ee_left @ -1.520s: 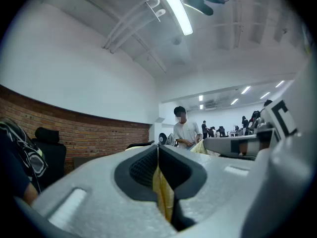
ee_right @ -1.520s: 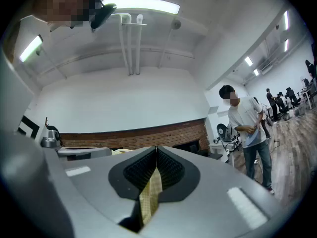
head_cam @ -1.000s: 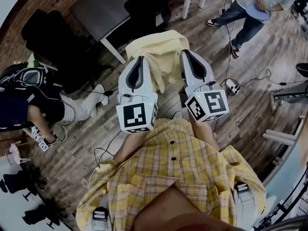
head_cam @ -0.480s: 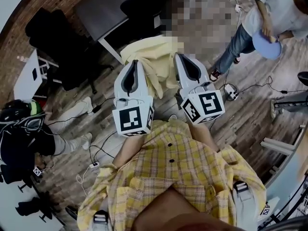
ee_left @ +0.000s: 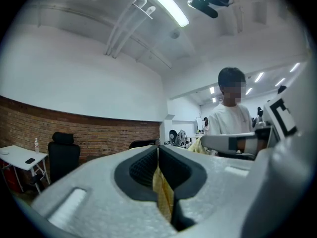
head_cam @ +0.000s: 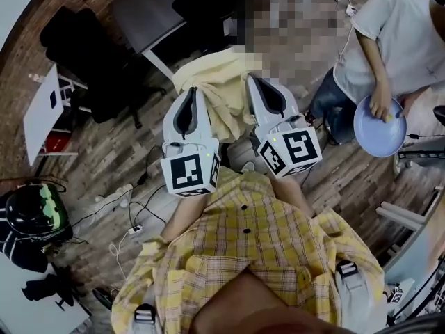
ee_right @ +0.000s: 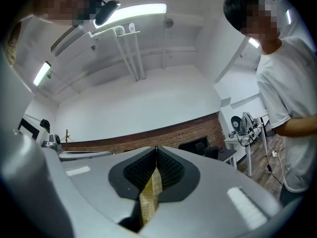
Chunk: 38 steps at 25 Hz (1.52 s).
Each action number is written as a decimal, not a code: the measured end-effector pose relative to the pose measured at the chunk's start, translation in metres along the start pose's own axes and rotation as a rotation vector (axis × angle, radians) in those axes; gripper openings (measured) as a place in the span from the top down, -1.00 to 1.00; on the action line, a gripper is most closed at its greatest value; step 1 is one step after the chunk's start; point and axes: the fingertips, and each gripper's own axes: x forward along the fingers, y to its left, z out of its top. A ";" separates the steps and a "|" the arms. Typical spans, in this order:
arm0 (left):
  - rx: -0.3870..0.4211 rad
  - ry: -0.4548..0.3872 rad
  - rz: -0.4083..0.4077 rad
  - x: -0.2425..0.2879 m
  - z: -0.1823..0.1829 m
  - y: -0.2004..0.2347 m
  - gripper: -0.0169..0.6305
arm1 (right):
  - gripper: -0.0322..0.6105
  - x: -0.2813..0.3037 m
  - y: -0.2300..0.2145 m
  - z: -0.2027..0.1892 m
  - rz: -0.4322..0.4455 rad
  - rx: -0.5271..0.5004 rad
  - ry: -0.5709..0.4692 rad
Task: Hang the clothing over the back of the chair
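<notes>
A pale yellow garment (head_cam: pixel 217 83) hangs between my two grippers, held up above the wooden floor. My left gripper (head_cam: pixel 192 92) is shut on one part of it; a strip of the yellow cloth (ee_left: pixel 162 195) shows pinched between its jaws. My right gripper (head_cam: pixel 259 83) is shut on another part, with a yellow strip (ee_right: pixel 149 195) clamped in its jaws. Both grippers point up and away from me. Black office chairs (head_cam: pixel 83 54) stand at the upper left near a brick wall, apart from the garment.
A grey table (head_cam: pixel 149 19) with white legs stands beyond the garment. A person in a white shirt (head_cam: pixel 393 40) holding a round blue plate (head_cam: pixel 379 125) stands close at the right. Cables (head_cam: pixel 132 207) lie on the floor at the left. A white desk (head_cam: pixel 42 106) stands far left.
The view has shifted left across the floor. The person with the blue plate has come nearer on the right. Both grippers keep hold of the garment and have risen slightly.
</notes>
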 end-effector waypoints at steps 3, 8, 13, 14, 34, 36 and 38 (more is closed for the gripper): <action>0.008 0.003 0.002 0.001 0.001 -0.003 0.92 | 0.86 -0.002 -0.006 0.000 -0.005 0.007 -0.001; -0.002 -0.004 0.006 0.016 0.002 0.004 0.92 | 0.86 0.013 -0.013 0.000 -0.006 -0.003 0.009; -0.015 -0.008 0.007 0.039 -0.003 0.008 0.92 | 0.86 0.031 -0.026 -0.005 -0.002 -0.006 0.024; -0.018 -0.010 0.007 0.045 -0.002 0.010 0.92 | 0.86 0.038 -0.028 -0.004 -0.001 -0.010 0.025; -0.043 -0.052 -0.005 0.203 0.018 0.052 0.92 | 0.86 0.179 -0.109 0.022 -0.023 -0.068 0.014; -0.044 -0.057 -0.011 0.222 0.023 0.057 0.92 | 0.86 0.195 -0.119 0.028 -0.031 -0.071 0.008; -0.044 -0.061 -0.017 0.241 0.027 0.064 0.92 | 0.86 0.213 -0.127 0.033 -0.039 -0.076 0.002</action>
